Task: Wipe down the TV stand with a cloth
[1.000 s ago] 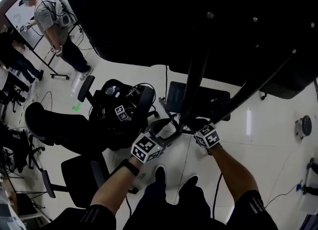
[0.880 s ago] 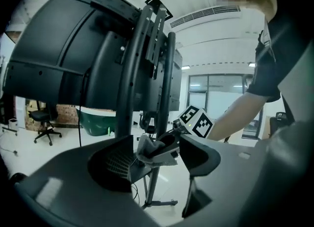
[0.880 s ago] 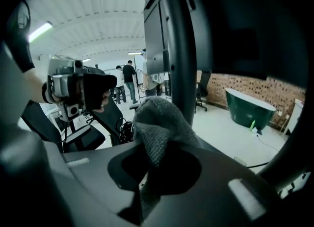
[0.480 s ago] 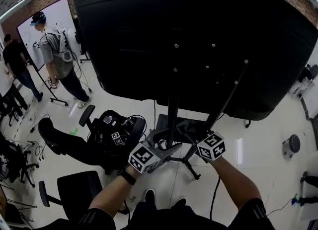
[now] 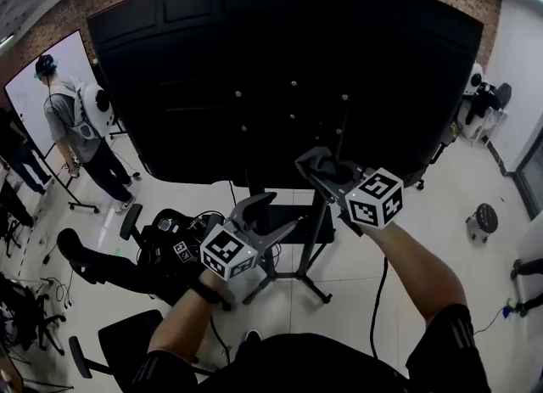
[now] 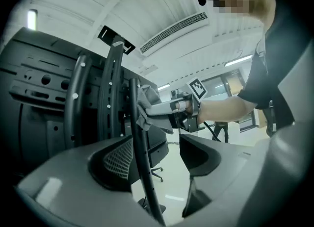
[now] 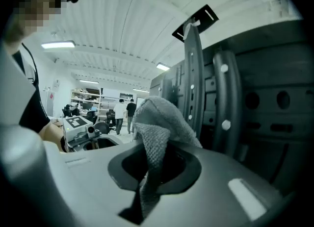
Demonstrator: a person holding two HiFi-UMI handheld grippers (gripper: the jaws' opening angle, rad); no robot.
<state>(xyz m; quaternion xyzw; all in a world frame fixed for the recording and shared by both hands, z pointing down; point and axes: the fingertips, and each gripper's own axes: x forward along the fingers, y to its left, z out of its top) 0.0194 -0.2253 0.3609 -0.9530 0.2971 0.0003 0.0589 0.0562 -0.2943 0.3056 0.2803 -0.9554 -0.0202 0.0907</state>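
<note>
The TV stand [image 5: 316, 228] carries a big black screen, seen from its back [image 5: 280, 69]. My right gripper [image 5: 318, 169] is shut on a grey cloth [image 5: 338, 168], pressed against the stand's upright just under the screen. In the right gripper view the cloth [image 7: 156, 133] bulges from between the jaws, beside the black uprights [image 7: 193, 79]. My left gripper [image 5: 273, 213] is lower and open. A thin black bar of the stand [image 6: 139, 157] runs through the gap between its jaws. That view also shows the cloth [image 6: 143, 104] against the bar.
A person [image 5: 72, 128] stands at the left by a whiteboard [image 5: 25, 94]. Black office chairs [image 5: 89, 251] and a pile of black gear [image 5: 174, 243] sit left of the stand's legs [image 5: 280, 277]. Another chair [image 5: 119, 345] is near my feet.
Both grippers have risen from near the stand's base up its uprights, the right one higher with the cloth. The head view has tilted up onto the screen's back.
</note>
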